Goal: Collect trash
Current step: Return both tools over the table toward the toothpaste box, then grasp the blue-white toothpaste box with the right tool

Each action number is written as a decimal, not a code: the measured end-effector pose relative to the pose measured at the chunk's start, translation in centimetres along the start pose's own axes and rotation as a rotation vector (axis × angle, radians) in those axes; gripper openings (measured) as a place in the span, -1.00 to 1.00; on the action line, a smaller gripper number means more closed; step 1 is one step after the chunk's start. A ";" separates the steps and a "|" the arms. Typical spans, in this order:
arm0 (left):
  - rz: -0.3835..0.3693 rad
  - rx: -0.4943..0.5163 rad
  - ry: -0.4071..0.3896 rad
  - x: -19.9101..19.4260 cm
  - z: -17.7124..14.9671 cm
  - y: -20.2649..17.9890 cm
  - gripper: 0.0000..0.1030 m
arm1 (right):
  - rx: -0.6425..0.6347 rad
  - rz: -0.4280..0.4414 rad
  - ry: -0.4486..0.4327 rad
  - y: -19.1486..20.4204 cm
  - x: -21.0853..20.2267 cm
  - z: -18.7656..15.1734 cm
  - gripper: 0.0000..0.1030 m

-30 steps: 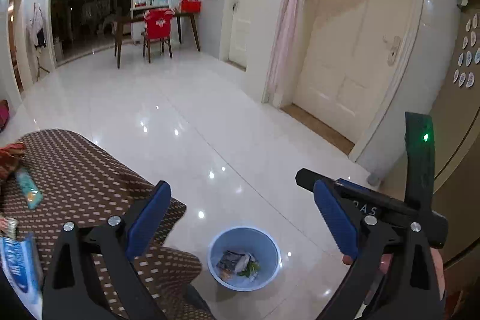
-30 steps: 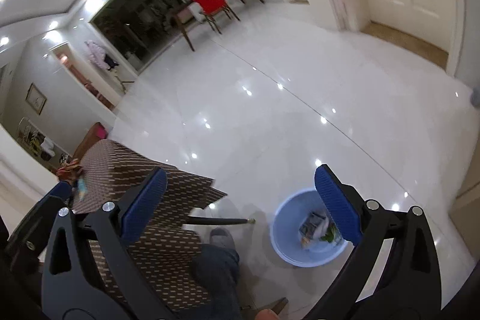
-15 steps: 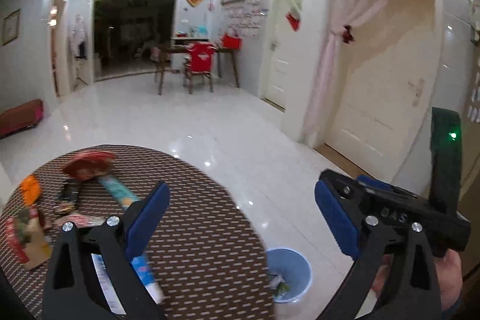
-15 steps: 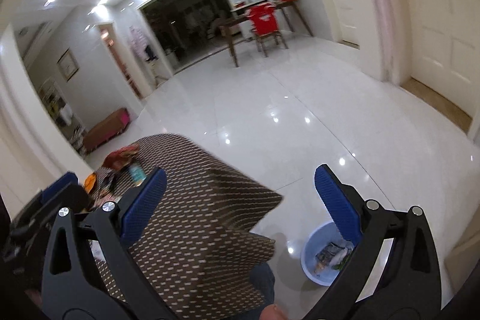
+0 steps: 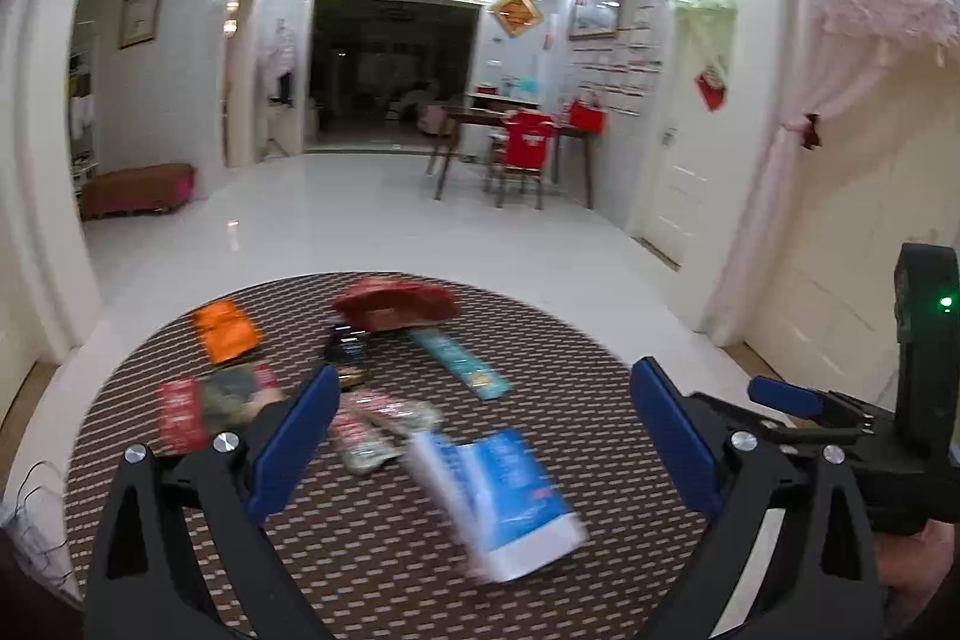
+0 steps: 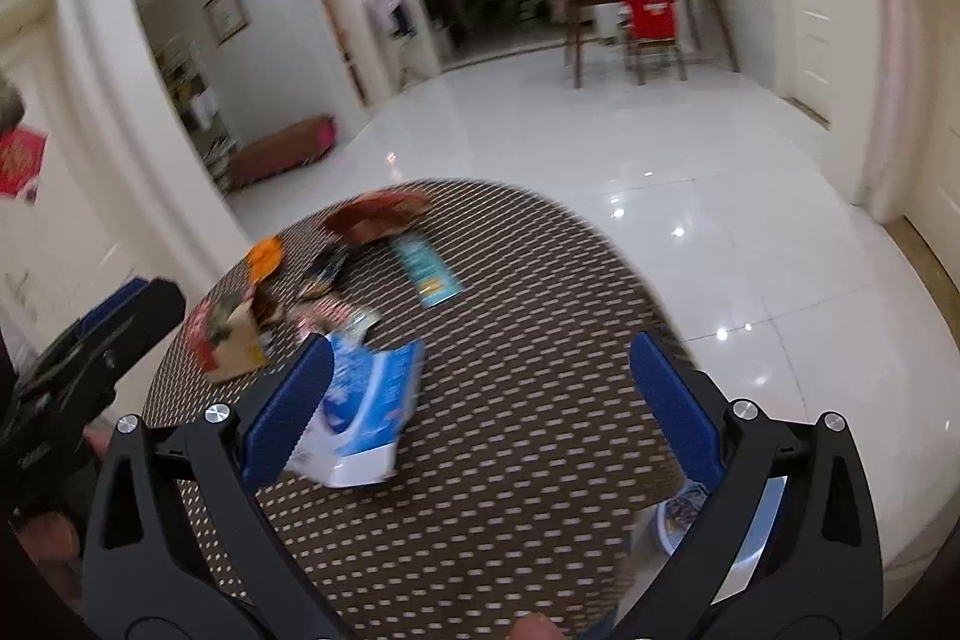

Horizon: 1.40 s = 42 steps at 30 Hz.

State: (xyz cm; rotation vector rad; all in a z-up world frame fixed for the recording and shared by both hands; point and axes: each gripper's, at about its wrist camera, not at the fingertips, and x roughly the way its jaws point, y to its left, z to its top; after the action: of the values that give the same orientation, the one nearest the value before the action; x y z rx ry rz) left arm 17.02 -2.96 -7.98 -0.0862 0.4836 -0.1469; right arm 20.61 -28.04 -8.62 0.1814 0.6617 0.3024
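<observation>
Trash lay scattered on the round brown-patterned bench (image 5: 384,550). A blue-and-white carton (image 5: 510,496) sat at lower centre of the left wrist frame, between the blue pads; a teal strip wrapper (image 5: 462,358), a red packet (image 5: 396,307) and an orange packet (image 5: 225,331) lay toward the bench's far edge. Image blurred. Left hand-held gripper (image 5: 486,448): fingers spread wide, nothing between them. Right hand-held gripper (image 6: 480,406): likewise spread and empty, its left pad overlapping the carton in the picture; contact could not be judged. Blue bin (image 6: 678,520) on the floor, lower right of the right wrist frame, partly hidden by the gripper's finger.
</observation>
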 end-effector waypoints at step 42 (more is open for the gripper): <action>0.172 0.028 0.381 14.6 -4.7 6.0 0.37 | 0.010 0.062 0.182 -0.7 7.2 -3.8 0.33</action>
State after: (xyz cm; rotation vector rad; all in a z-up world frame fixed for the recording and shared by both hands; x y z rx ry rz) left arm 28.33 0.39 -19.52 0.0120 0.8658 0.0006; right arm 23.79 -26.06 -15.87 0.1852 0.8388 0.3786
